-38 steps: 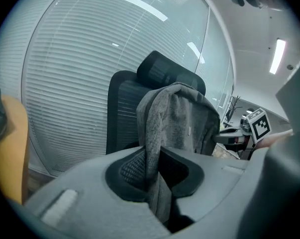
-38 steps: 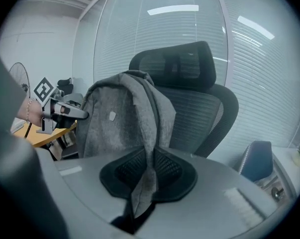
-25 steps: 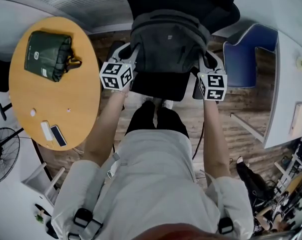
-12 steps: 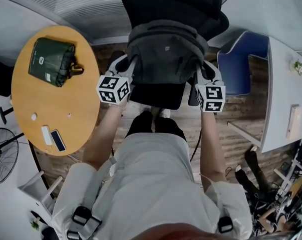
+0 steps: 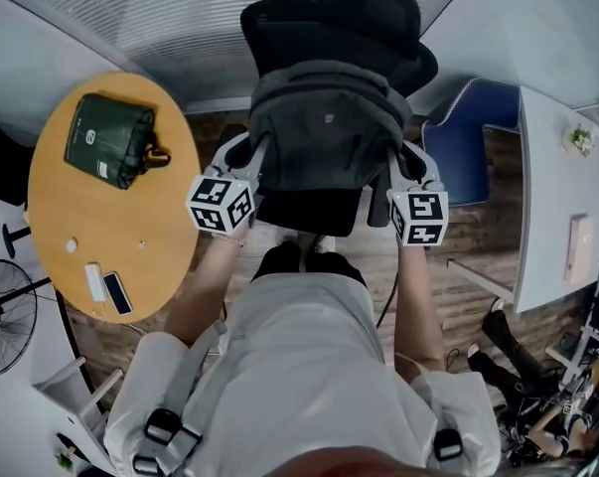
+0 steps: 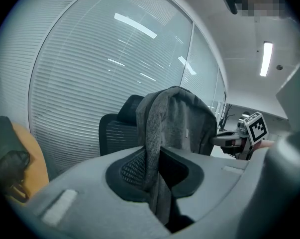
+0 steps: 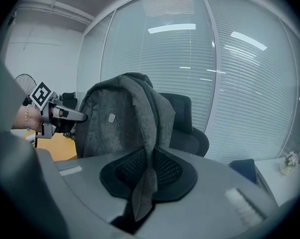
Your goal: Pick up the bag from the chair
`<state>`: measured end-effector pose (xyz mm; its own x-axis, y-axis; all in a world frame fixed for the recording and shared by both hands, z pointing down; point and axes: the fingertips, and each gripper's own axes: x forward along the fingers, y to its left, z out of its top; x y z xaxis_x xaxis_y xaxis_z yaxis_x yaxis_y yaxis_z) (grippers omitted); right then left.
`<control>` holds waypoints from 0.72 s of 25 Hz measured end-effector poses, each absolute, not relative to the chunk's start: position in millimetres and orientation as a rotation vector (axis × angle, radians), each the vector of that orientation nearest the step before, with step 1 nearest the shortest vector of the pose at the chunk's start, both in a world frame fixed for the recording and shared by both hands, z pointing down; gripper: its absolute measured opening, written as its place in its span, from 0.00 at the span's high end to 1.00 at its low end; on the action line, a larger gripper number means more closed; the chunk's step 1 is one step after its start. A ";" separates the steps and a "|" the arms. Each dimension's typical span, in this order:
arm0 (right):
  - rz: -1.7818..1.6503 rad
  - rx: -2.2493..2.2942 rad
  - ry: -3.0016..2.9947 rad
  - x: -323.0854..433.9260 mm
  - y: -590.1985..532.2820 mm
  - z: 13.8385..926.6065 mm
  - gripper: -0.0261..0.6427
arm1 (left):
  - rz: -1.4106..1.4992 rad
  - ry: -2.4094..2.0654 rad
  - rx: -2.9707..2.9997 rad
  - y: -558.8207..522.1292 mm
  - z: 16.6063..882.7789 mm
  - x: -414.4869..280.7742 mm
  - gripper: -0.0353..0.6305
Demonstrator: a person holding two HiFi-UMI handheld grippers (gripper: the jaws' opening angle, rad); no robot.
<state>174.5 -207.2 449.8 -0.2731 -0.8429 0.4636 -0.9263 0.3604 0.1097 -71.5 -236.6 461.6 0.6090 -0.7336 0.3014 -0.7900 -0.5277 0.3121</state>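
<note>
Grey bag [image 5: 324, 127] hides much of the chair [image 5: 334, 18] — top shows.

White shirt [image 5: 299, 366], black trousers [image 5: 304, 261], grey marker-cubed tongs [image 5: 247, 155] [image 5: 408, 159].

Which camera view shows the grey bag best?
The head view: the grey bag appears whole, held between the left gripper and the right gripper, before the black chair. Each gripper view shows only one side, with a fold pinched in the jaws.
</note>
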 end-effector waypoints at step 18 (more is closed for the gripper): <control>0.189 1.554 -2.216 169.0 -172.1 360.7 0.90 | 0.101 -1.207 2.475 -201.3 369.1 -75.7 0.87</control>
<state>169.0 -172.1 360.7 -0.2830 -0.8645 0.4154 -0.9223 0.3642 0.1296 -75.7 -201.3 369.1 0.6280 -0.7440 0.2283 -0.7715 -0.5567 0.3080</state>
